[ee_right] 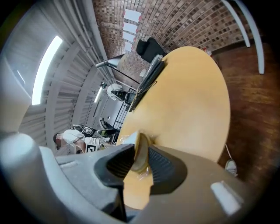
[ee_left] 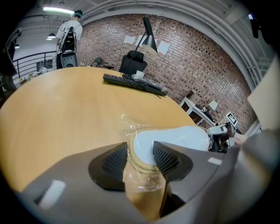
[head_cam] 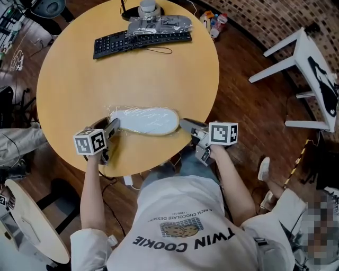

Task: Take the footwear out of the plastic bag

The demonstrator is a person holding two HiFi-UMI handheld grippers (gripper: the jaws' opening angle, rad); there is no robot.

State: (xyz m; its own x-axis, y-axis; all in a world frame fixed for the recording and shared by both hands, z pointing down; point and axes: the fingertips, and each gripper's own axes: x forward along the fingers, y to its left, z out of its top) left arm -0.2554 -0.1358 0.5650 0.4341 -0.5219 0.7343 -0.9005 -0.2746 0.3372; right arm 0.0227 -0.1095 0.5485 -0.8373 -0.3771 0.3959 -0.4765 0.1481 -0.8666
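A white slipper [head_cam: 145, 120] with a tan sole lies flat inside a clear plastic bag [head_cam: 112, 112] near the front edge of the round wooden table [head_cam: 132, 74]. My left gripper [head_cam: 114, 126] is shut on its left end, and the pads press the bagged slipper [ee_left: 175, 138] from both sides at the left gripper [ee_left: 140, 158]. At the other end my right gripper [head_cam: 185, 125] is shut on the slipper's thin edge [ee_right: 141, 148], which stands on its side between the right gripper's [ee_right: 141, 162] pads. Crinkled plastic shows around both grips.
A black keyboard [head_cam: 142, 42] and a lamp base [head_cam: 148, 9] sit at the table's far side. On the wooden floor to the right stands a white stool [head_cam: 304, 63]; small bottles [head_cam: 213, 22] lie near the far table edge. A person [ee_left: 70, 33] stands far off.
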